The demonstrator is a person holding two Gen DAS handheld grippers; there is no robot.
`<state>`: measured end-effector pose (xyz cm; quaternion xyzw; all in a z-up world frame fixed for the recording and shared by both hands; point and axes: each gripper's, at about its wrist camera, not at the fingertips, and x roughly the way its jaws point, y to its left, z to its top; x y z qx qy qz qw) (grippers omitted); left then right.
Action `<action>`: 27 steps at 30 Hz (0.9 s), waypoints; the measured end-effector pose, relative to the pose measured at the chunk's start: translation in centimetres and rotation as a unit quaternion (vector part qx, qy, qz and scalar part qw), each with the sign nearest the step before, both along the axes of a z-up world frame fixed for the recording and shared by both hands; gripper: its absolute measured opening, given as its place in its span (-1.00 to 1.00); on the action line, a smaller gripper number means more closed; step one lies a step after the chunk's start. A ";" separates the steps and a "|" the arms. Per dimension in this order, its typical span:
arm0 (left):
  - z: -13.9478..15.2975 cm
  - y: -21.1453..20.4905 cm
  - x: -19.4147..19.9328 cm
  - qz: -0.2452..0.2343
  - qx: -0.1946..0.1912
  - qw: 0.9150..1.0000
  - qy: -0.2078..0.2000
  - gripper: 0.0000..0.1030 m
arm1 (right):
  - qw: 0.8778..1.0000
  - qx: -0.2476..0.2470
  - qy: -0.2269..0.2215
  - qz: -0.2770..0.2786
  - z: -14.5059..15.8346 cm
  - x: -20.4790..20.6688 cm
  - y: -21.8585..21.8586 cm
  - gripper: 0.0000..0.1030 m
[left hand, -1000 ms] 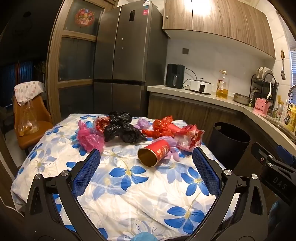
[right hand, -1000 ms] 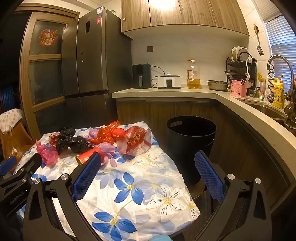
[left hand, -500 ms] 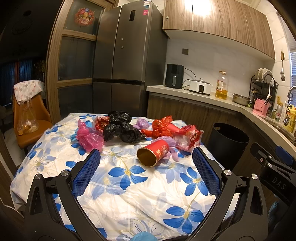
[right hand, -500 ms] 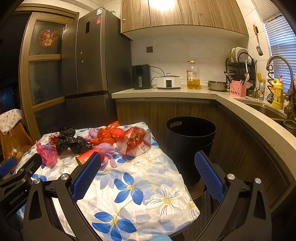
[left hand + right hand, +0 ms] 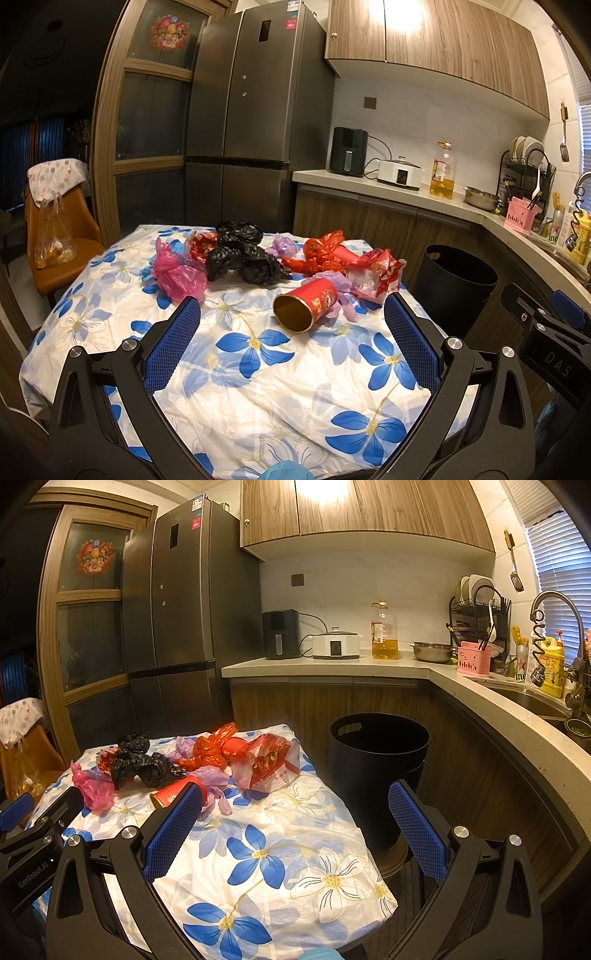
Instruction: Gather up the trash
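Item: left tool [image 5: 291, 325], blue-padded, black-framed, standing spread wide and gripping nothing, hovering over the near half of the table [image 5: 258, 387] draped in a white cloth with blue flowers.

Item: right tool [image 5: 293, 812], likewise spread and empty, pointing toward the table's right edge.

Item: red cylindrical paper cup with gold interior [image 5: 306, 304], lying on its side at 12 o'clock from the left tool, mouth facing the camera, touching a crumpled lilac plastic bag [image 5: 338, 286].

Item: crumpled black plastic bags [image 5: 243, 254], pink plastic bag [image 5: 177, 273] at 11 o'clock, red plastic wrappers [image 5: 328, 254] at 1 o'clock.

Item: black round plastic bin [image 5: 378, 771], standing on the floor just beside the table's right edge.

Risks: the cup is likely rolling away if nudged; thin bags are slipping from the pads or dragging neighbours and the loose cloth along.
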<state>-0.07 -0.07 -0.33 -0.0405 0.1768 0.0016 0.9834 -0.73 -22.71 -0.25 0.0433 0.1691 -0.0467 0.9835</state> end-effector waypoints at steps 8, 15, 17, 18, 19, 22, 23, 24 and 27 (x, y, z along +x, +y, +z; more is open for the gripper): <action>0.0 0.0 0.0 0.000 -0.001 1.000 0.000 0.90 | 1.000 0.000 0.001 -0.001 0.0 0.0 -0.1 0.90; 0.0 0.0 0.0 0.000 -0.001 1.000 0.000 0.90 | 1.000 0.000 0.000 -0.002 0.1 0.0 -0.1 0.90; 0.0 0.0 0.0 0.000 -0.001 1.000 0.000 0.90 | 1.000 0.000 -0.001 -0.002 0.1 0.0 -0.2 0.90; 0.0 0.0 0.0 0.000 -0.002 1.000 0.000 0.90 | 1.000 0.000 0.000 -0.002 0.1 0.0 -0.1 0.90; 0.0 0.0 0.0 0.000 -0.002 1.000 0.000 0.90 | 1.000 0.000 0.000 -0.002 0.1 0.0 -0.2 0.90; 0.0 0.0 0.0 0.000 -0.002 1.000 0.000 0.90 | 1.000 0.000 0.000 -0.002 0.1 0.0 -0.2 0.90; 0.0 0.1 0.0 0.000 -0.003 1.000 -0.001 0.90 | 1.000 0.000 0.000 -0.003 0.1 0.0 -0.2 0.90; 0.1 -0.6 0.0 0.000 -0.002 1.000 -0.001 0.90 | 1.000 0.000 -0.001 -0.003 0.1 -0.1 -0.2 0.90; 0.0 -0.6 0.1 0.000 -0.002 1.000 0.000 0.90 | 1.000 0.000 -0.002 -0.002 0.1 0.0 -0.1 0.90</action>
